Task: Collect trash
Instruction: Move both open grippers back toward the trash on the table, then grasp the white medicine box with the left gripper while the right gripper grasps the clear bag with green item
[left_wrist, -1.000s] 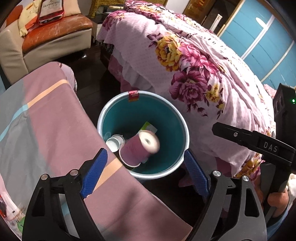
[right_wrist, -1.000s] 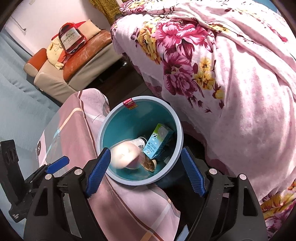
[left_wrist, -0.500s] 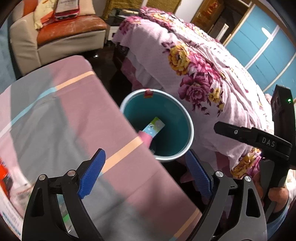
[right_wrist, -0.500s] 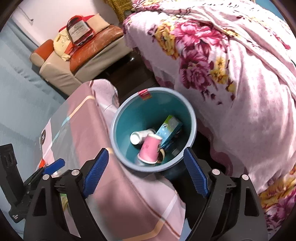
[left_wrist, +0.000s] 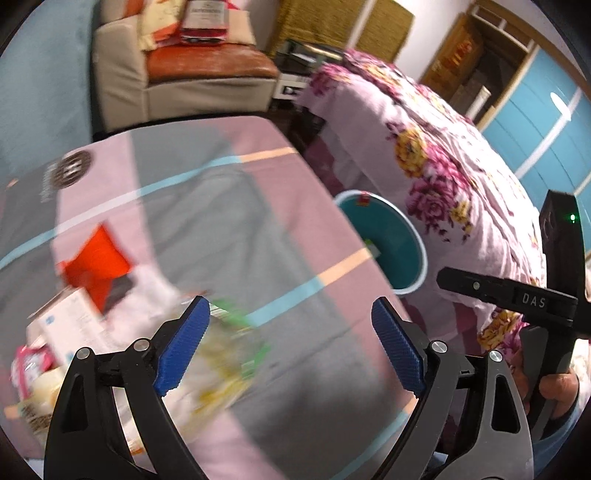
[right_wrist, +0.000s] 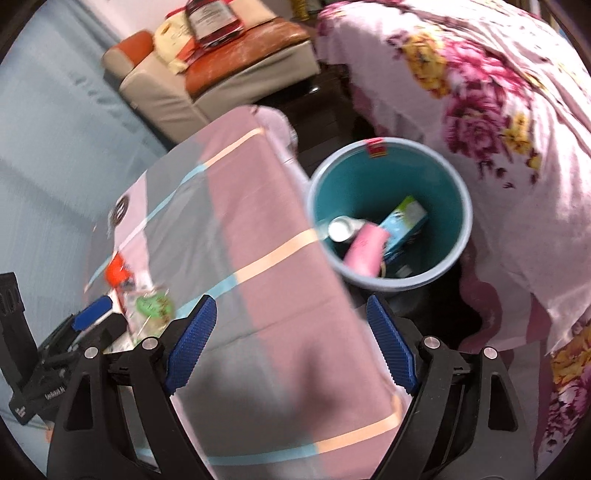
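A: Where does the trash stand?

B: Part of it lies in the teal bin (right_wrist: 390, 214) on the floor between the table (right_wrist: 258, 280) and the flowered bed (right_wrist: 517, 110): a pink cup (right_wrist: 364, 251), a white cup (right_wrist: 341, 229) and a small carton (right_wrist: 404, 221). More waits on the striped tablecloth: an orange packet (left_wrist: 98, 262), a white box (left_wrist: 70, 325) and a green-printed wrapper (left_wrist: 221, 354), though that one is too blurred to name for sure.

A: And the claws?

B: The left gripper (left_wrist: 291, 347) has its jaws spread wide with nothing between the pads, poised above the wrapper. The right gripper (right_wrist: 291, 343) is likewise empty; its jaws have just been opening, and it hangs over the table edge beside the bin.

A: Why so wide?

B: Probably to be ready to straddle the next piece. The bin sits close beside the table so each drop is a short reach.
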